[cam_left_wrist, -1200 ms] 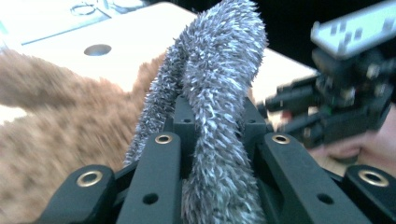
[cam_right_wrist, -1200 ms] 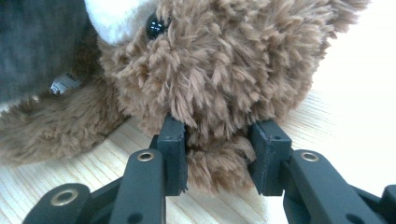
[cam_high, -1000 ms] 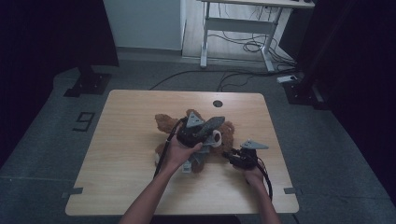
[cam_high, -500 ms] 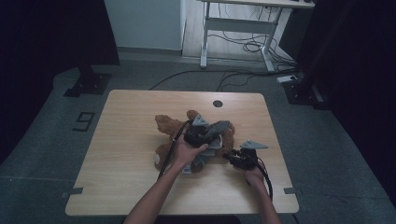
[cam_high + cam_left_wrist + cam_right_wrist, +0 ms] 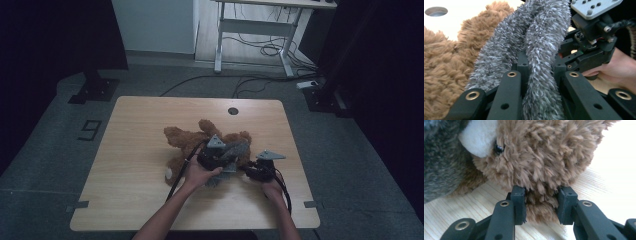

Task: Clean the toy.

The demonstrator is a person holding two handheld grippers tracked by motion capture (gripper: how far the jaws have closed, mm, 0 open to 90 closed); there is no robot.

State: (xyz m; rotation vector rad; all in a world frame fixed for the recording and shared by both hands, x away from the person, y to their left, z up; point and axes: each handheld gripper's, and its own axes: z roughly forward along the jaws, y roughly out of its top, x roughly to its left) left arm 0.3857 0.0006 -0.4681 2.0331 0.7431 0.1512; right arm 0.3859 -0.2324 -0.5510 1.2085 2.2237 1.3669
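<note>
Item: brown plush bear (image 5: 187,145), with a grey fuzzy scarf (image 5: 541,42). We find it lying near the middle of the wooden table (image 5: 130,165), toward the near right, head end turned to our right hand.

Handling: we judge it light and soft all through, with long pile that gives under pressure and springs back. Nothing about it looks fragile. The fur may slide over the stuffing, so a shallow pinch could slip off. Best holds, in our view, are bunched fabric, a limb or an ear, taken deep. The scarf is floppy and will drape and trail when lifted.

Left gripper (image 5: 220,156): jaws drawn in tight on a fold of the scarf, which runs up between them in the left gripper view.

Right gripper (image 5: 541,206): jaws have just been closing, and both pads press into a tuft of brown fur at the lower edge of the head, below the white muzzle (image 5: 477,138) and the black eye (image 5: 498,148).
</note>
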